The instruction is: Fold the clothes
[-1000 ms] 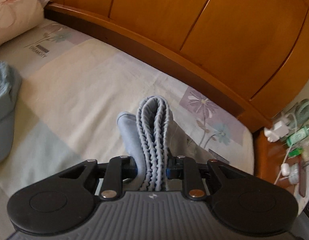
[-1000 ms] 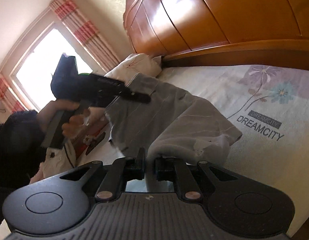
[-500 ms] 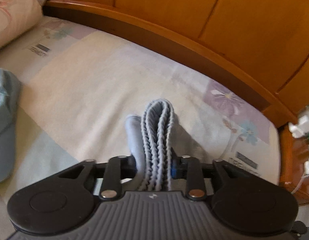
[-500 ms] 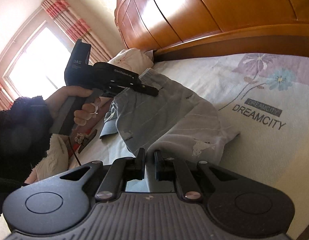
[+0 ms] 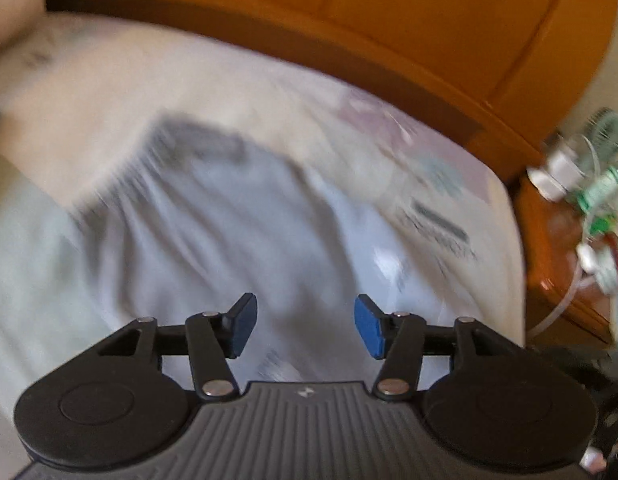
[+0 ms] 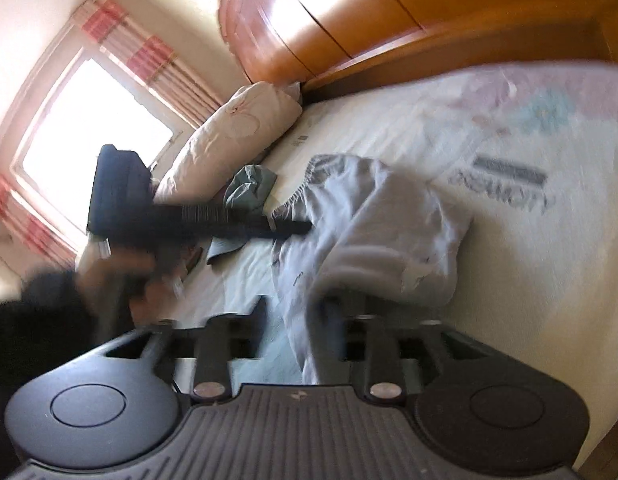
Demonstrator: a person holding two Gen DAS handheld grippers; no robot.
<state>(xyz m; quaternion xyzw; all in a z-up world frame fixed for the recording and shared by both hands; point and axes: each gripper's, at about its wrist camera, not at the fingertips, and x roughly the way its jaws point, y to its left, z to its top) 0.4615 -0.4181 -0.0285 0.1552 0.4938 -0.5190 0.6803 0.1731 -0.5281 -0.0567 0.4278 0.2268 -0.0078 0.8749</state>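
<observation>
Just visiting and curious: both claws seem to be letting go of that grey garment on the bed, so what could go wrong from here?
The grey garment lies bunched rather than flat, so the fold may slump. A fold of it is still between the opening jaws of the right gripper and could snag as it withdraws. The left gripper, jaws opening with nothing between them, could brush the cloth.

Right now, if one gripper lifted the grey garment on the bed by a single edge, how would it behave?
Probably floppy: the grey garment lies in soft folds and humps. Likely light, since it holds loose ridges without flattening. It would probably drag across the bedsheet rather than slide cleanly.
</observation>
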